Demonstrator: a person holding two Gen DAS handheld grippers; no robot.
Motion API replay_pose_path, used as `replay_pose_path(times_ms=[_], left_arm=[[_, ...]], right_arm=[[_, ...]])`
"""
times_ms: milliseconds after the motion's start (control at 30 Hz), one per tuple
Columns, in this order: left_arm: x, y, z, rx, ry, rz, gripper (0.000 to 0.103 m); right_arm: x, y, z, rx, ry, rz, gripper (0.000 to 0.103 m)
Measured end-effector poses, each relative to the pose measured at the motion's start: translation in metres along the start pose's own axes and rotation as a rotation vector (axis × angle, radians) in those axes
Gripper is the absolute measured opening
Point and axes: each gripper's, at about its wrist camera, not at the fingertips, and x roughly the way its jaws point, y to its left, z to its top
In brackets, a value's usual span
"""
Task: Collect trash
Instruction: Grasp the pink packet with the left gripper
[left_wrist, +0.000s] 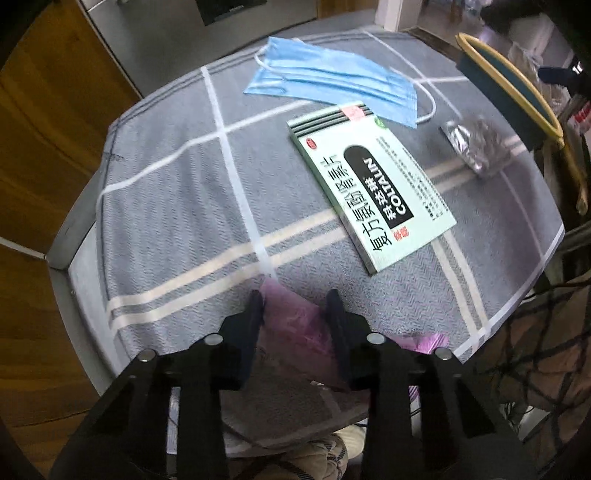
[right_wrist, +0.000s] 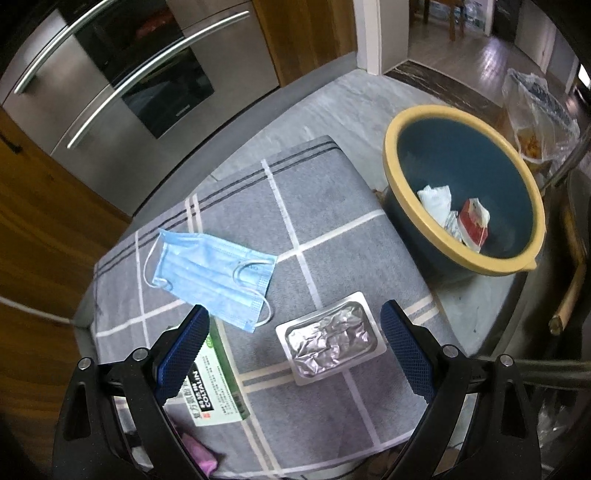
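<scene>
Foil tray (right_wrist: 330, 338) between wide-open right hand-held gripper (right_wrist: 295, 325) fingers | left (left_wrist: 295, 301) straddles pink wrapper (left_wrist: 291, 332) (maybe gripped)

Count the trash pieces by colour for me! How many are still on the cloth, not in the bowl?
Blue: 1, the face mask
Green: 1, the medicine box
Silver: 1, the foil blister pack
Pink: 1, the plastic wrapper between the left gripper fingers
Total: 4

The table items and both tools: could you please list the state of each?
Mask: flat on the cloth, untouched.
Medicine box: closed, lying flat.
Foil tray: crumpled, on the cloth.
Pink bag: between the left tool's fingers.
Bin: upright, some trash inside.
Left tool: open.
Right tool: open, empty.
</scene>
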Motion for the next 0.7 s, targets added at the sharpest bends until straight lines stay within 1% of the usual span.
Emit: replay_pose_path(times_ms=[100,200,233,300,400,500,567,700], left_arm=[[0.002,0.0,0.001,-0.002,0.001,0.0,0.033],[0.003,0.0,0.0,0.004,0.003,0.001,0.023],[0.001,-0.001,0.0,0.009,-0.008,0.003,0.022],[-0.003,0.0,0.002,0.009,-0.019,-0.003,0.013],[-0.01,0.004,0.007,-0.006,-0.049,-0.006,0.011],[-0.021,0.012,0.013,-0.029,-0.1,-0.013,0.01],[-0.028,0.024,0.02,-0.044,-0.146,-0.001,0.01],[-0.045,0.044,0.03,-0.094,-0.211,0.012,0.01]], right_arm=[[0.0,-0.002,0.001,0.005,0.0,0.002,0.093],[0.0,-0.002,0.001,0.003,0.001,0.003,0.093],[0.0,-0.002,0.001,0.005,0.001,0.001,0.093],[0.001,-0.002,0.001,0.002,0.004,0.001,0.093],[0.003,0.003,-0.002,-0.027,0.013,-0.001,0.093],[0.008,0.018,-0.01,-0.093,0.02,-0.004,0.093],[0.013,0.031,-0.017,-0.147,0.036,0.005,0.093],[0.033,0.06,-0.038,-0.247,0.098,0.035,0.093]])
